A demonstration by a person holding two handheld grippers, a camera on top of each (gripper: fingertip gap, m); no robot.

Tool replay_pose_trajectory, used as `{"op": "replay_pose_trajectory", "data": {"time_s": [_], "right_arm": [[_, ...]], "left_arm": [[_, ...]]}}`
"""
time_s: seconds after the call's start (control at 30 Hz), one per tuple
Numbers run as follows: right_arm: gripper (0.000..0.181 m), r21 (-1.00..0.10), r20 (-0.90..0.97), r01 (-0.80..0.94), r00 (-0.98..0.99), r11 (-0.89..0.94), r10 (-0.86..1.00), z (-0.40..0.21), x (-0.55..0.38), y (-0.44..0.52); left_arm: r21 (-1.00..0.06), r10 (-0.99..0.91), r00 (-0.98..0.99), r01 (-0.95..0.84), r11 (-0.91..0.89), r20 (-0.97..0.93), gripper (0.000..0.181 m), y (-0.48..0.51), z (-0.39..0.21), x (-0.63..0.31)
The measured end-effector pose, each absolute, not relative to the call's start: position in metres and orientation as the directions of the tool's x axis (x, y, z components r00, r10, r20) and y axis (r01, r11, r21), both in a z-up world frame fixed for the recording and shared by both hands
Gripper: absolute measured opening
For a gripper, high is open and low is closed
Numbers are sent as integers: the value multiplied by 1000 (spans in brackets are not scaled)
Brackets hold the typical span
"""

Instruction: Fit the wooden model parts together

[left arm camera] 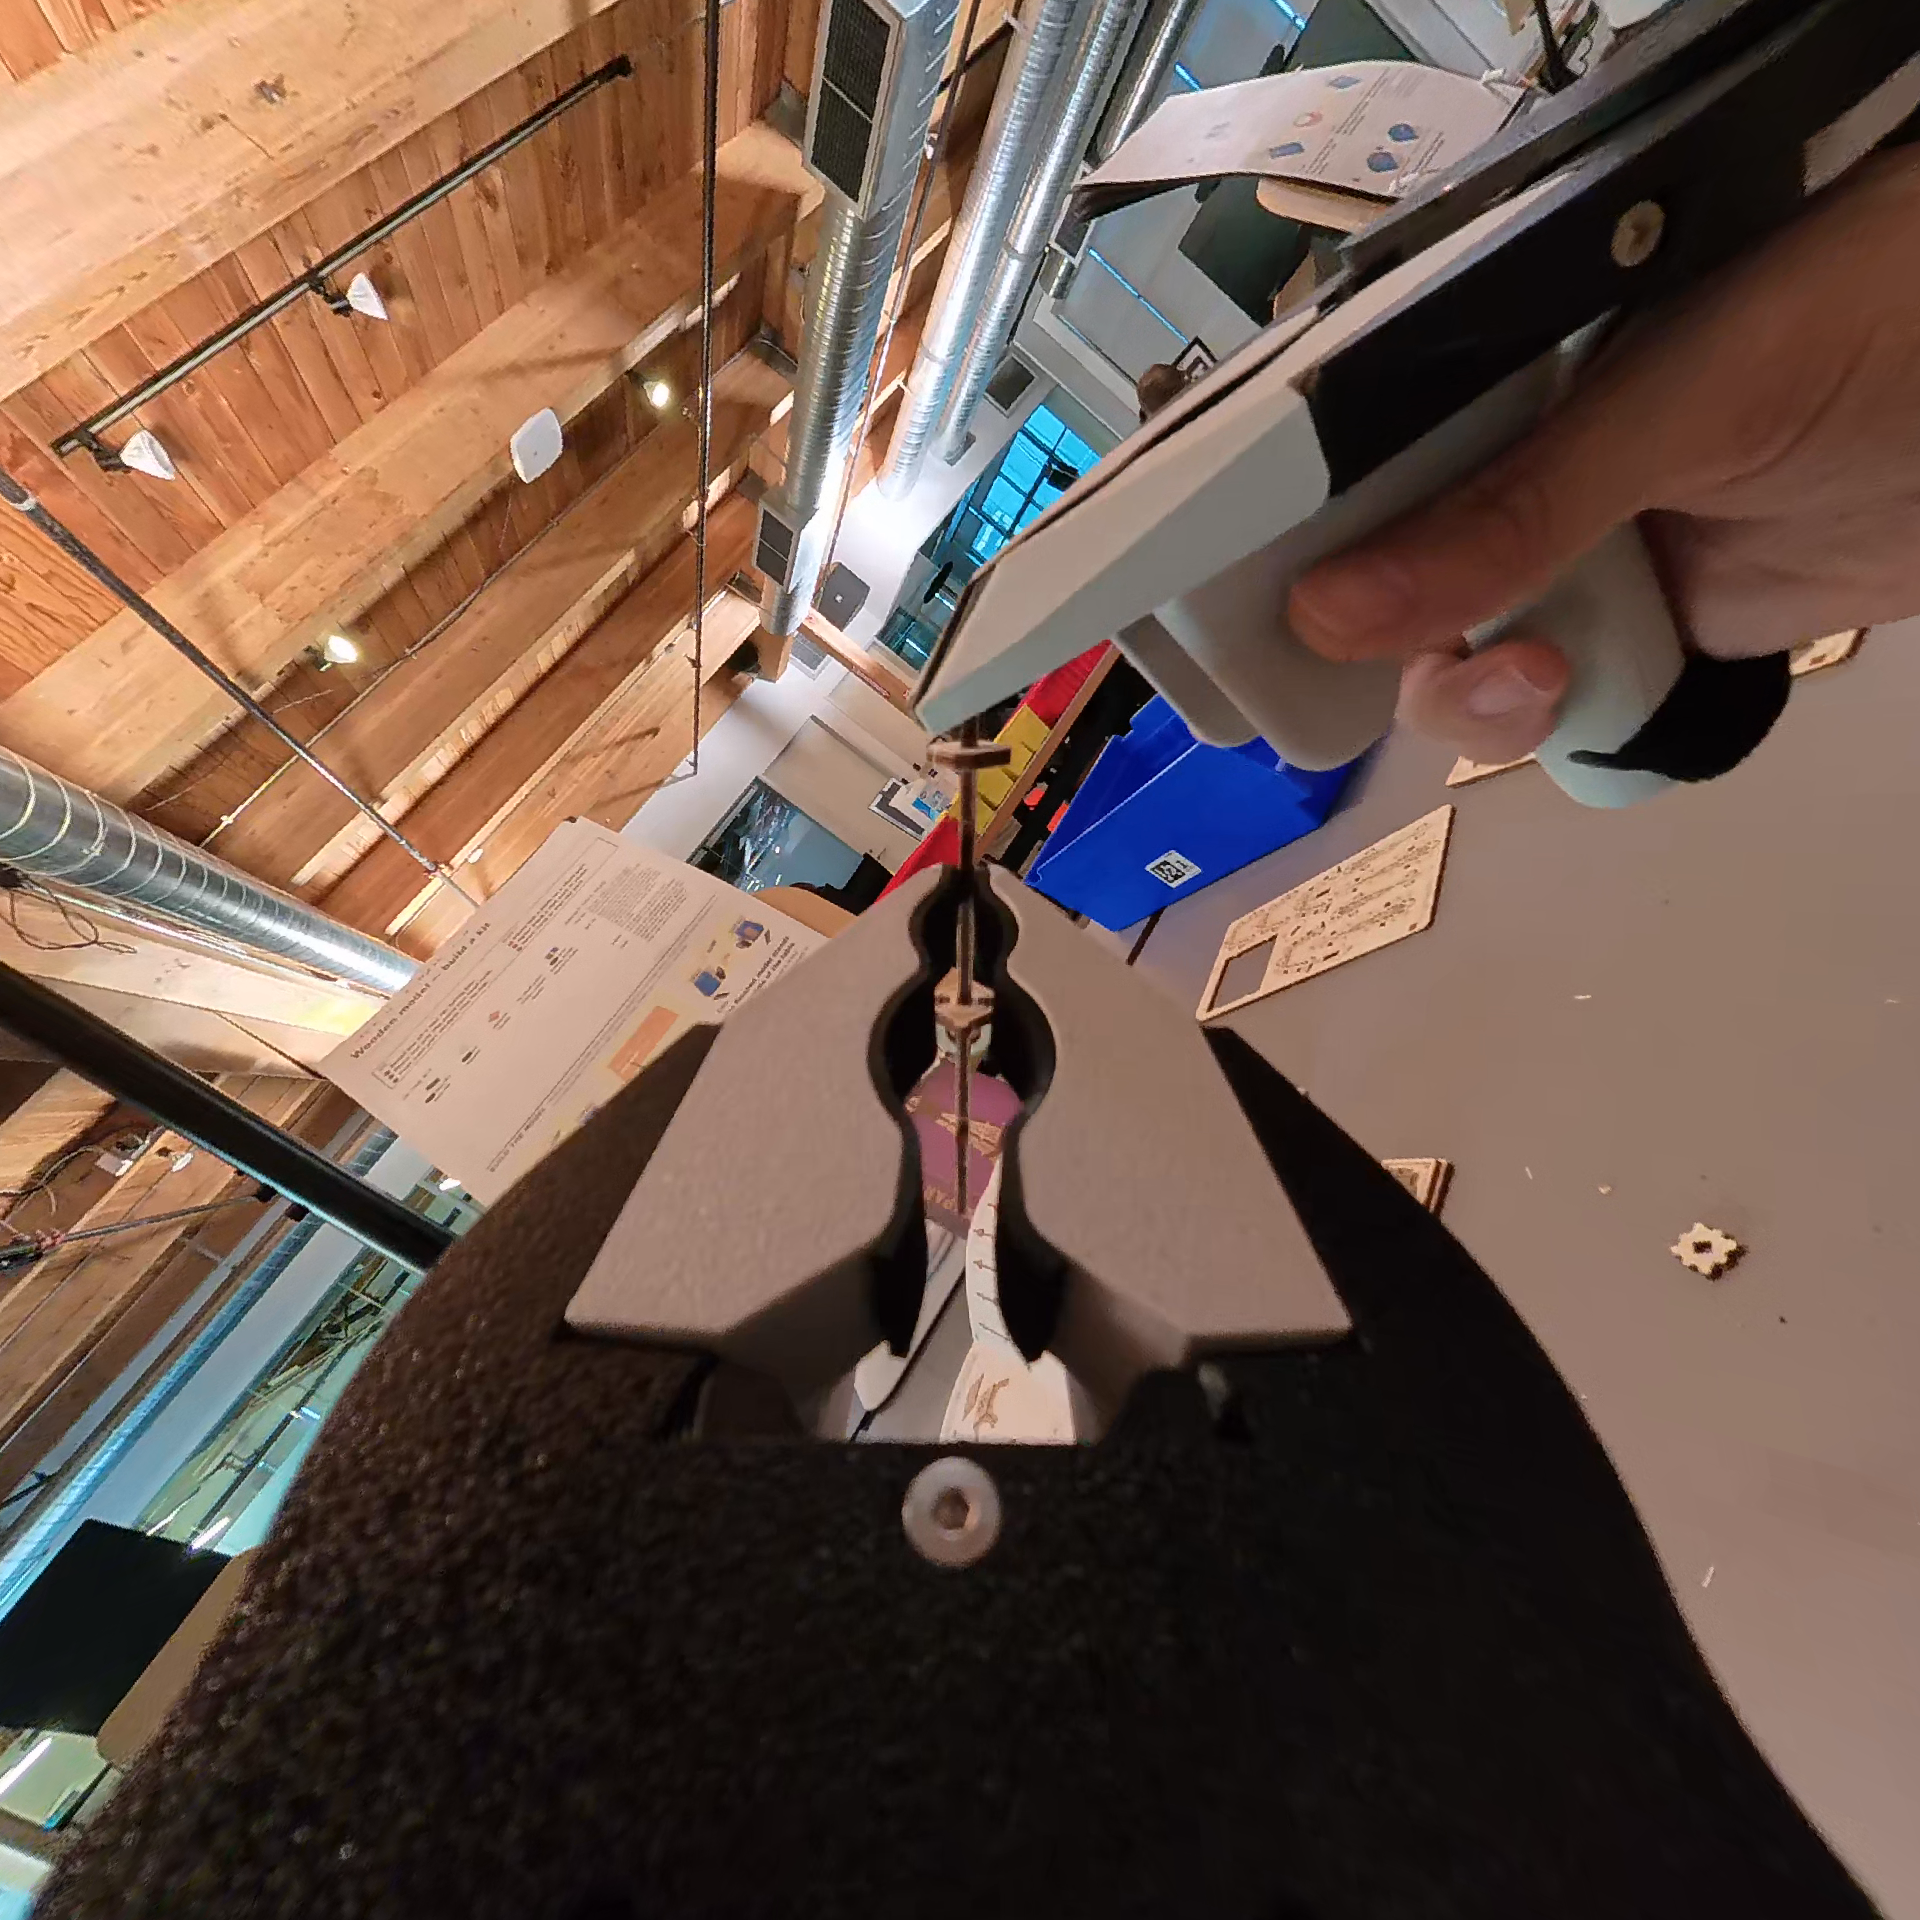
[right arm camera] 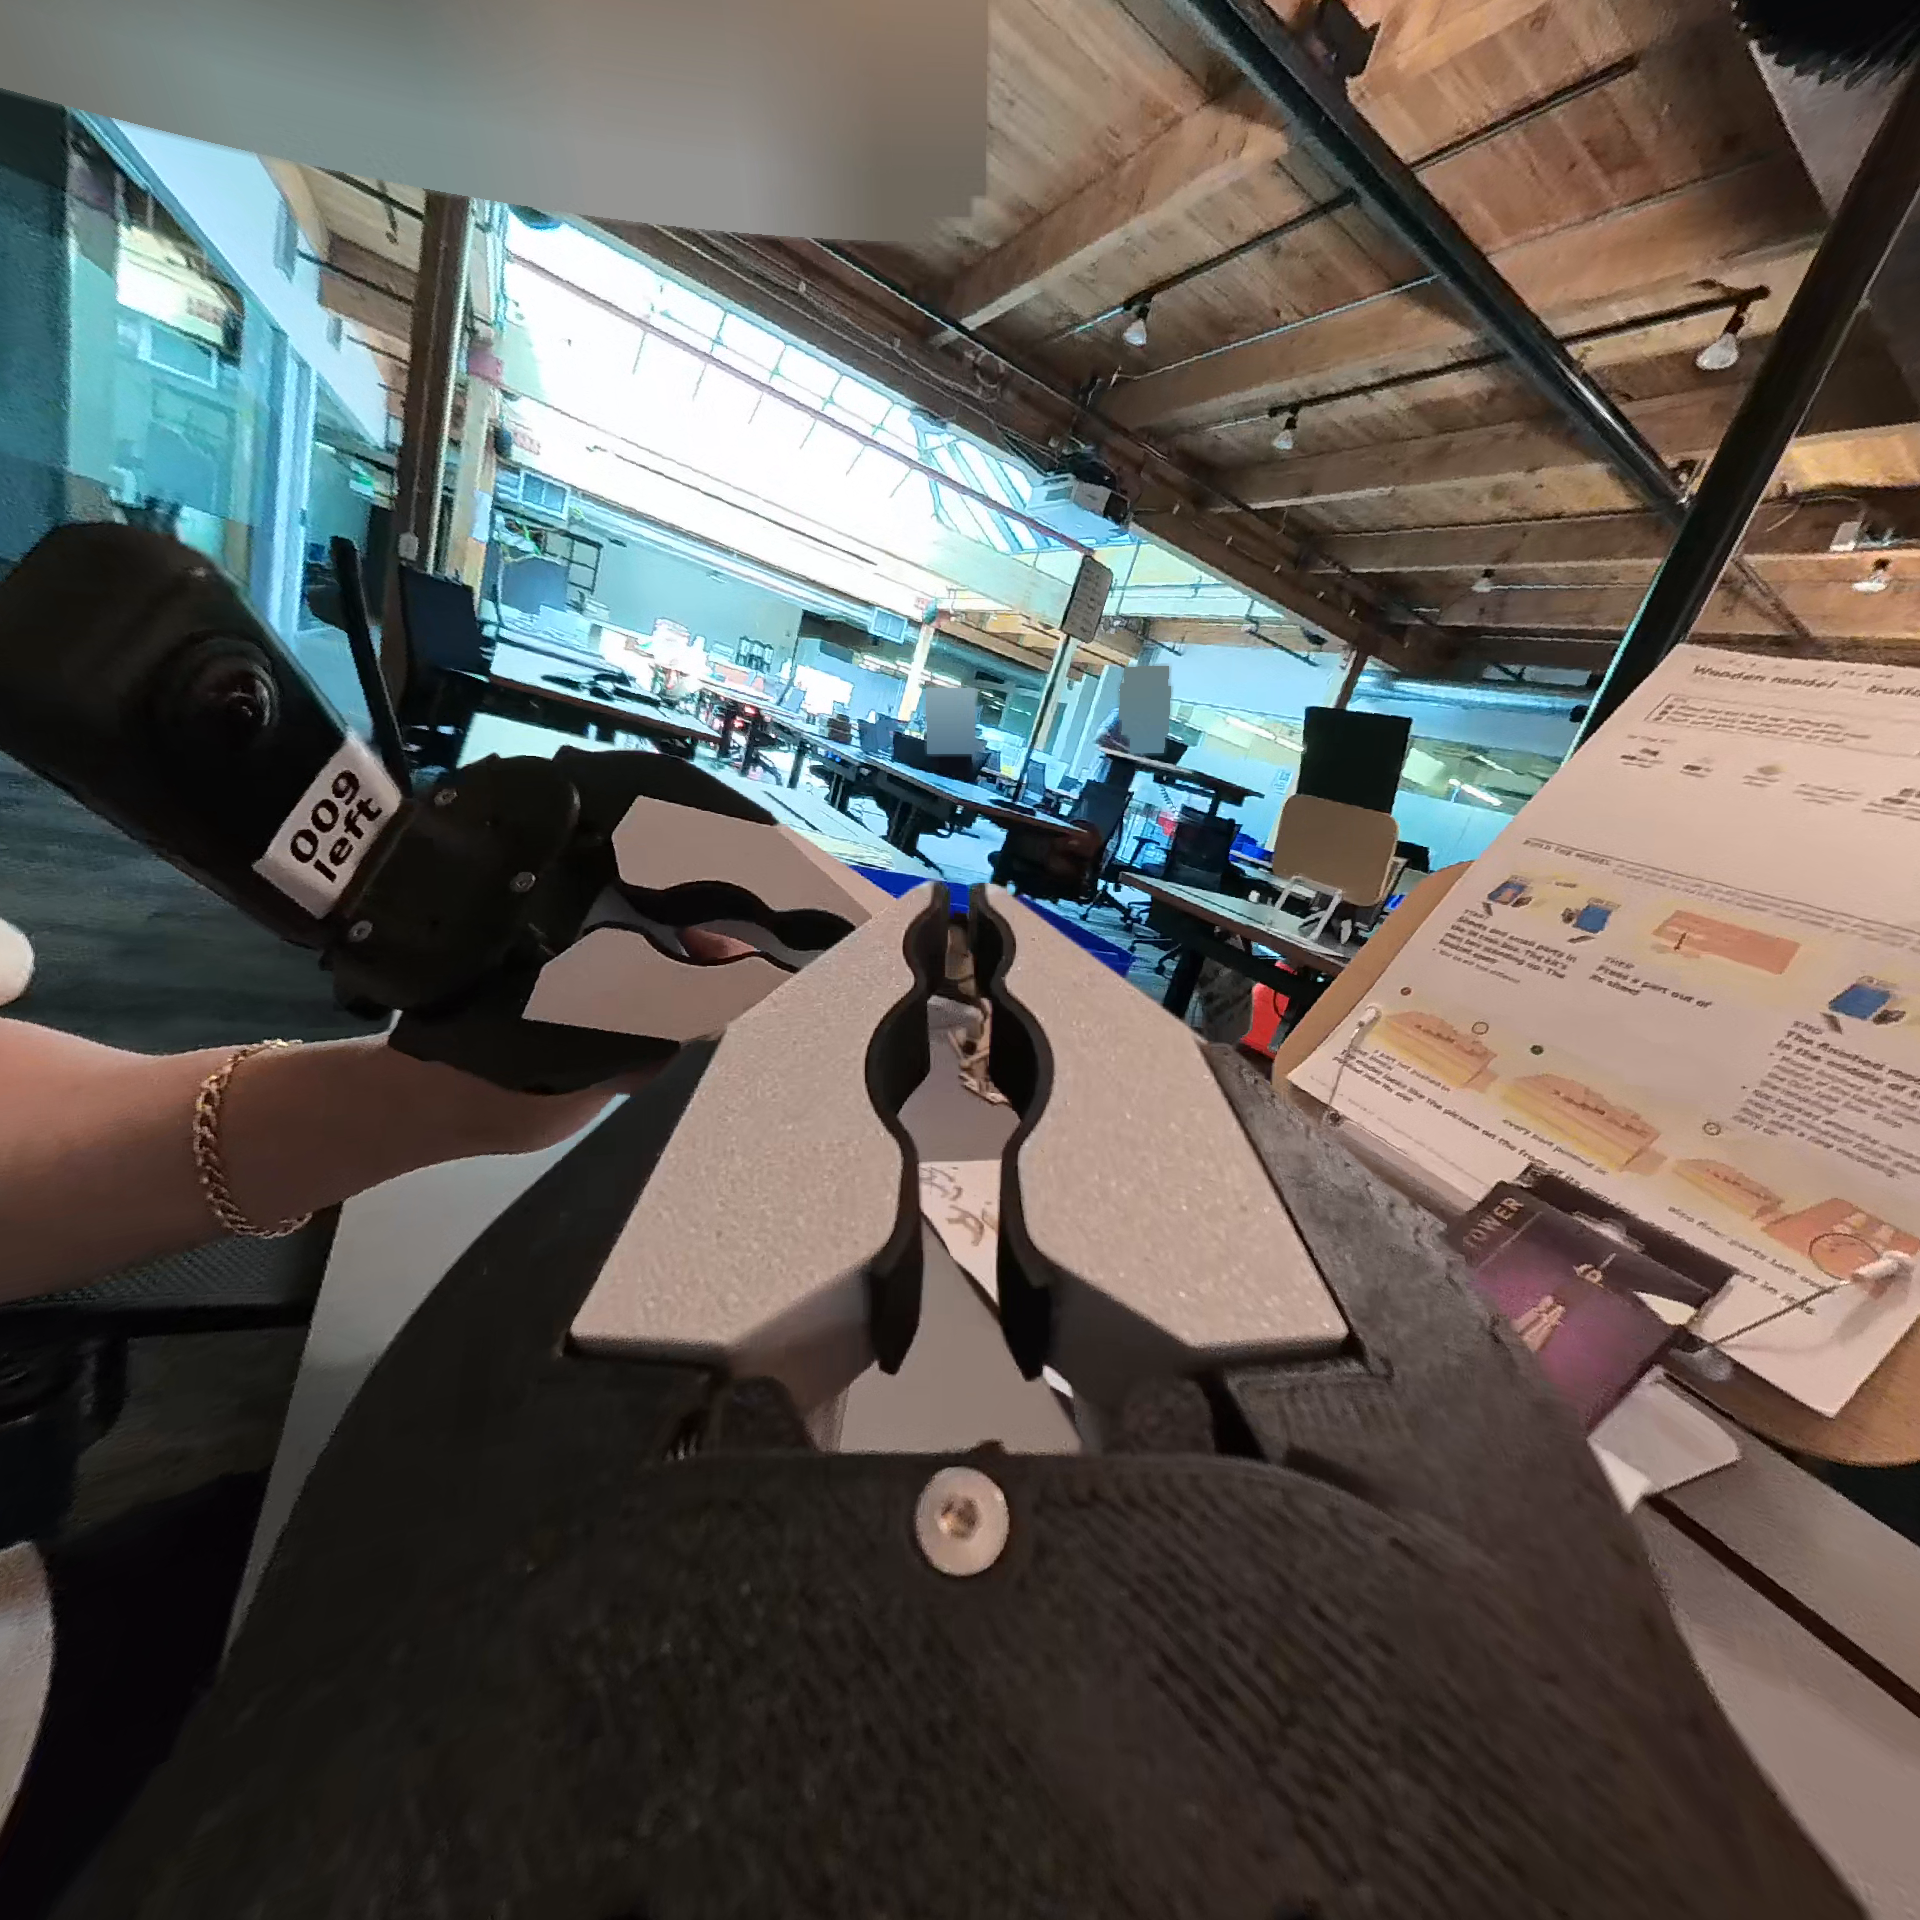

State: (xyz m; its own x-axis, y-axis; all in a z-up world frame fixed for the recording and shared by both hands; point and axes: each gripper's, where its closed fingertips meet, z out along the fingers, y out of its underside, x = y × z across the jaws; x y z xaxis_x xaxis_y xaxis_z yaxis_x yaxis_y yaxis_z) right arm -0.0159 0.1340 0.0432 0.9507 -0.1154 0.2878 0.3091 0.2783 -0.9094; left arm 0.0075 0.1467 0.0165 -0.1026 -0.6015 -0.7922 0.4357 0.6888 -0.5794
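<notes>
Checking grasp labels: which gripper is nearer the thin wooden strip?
Left gripper: shut on the wooden strip between its fingers. The right gripper's tips only reach its far end.

the right tongs [right arm camera: 961,902] hide most of the wooden part [right arm camera: 971,1039]; the instruction sheet [right arm camera: 1704,997] runs off at 3 o'clock.

Wooden part [left arm camera: 962,935] between left gripper [left arm camera: 964,883] and right gripper [left arm camera: 940,717]; punched sheet [left arm camera: 1340,914] on table [left arm camera: 1610,1091] right.

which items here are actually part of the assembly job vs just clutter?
In the job:
- wooden part, thin, held edge-on between both grippers
- left gripper, jaws shut on it
- right gripper, at its top end
- punched wooden sheet
- small loose wooden piece
- instruction sheet

Lying about:
- blue bin
- purple box
</notes>
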Motion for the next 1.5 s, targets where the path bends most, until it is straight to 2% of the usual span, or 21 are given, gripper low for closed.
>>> {"op": "replay_pose_trajectory", "data": {"time_s": [0.27,0.6,1.13,1.37,1.5], "right_arm": [[1,-896,188,223,974,383,-127,45,-14,135],[1,-845,-21,24,997,534,-78,44,-7,134],[3,-798,-88,13,986,603,-138,39,-5,134],[2,-849,-24,92,977,521,-211,31,3,137],[2,-849,-38,63,983,525,-181,32,3,136]], "left_arm": [[-590,-628,-73,441,677,-775,0,148,20,6],[-644,-677,-92,426,636,-730,0,144,19,6],[-740,-749,-150,367,564,-646,0,141,12,10],[-788,-769,-215,319,527,-602,0,143,1,19],[-798,-780,-224,332,503,-585,0,141,1,17]]}}
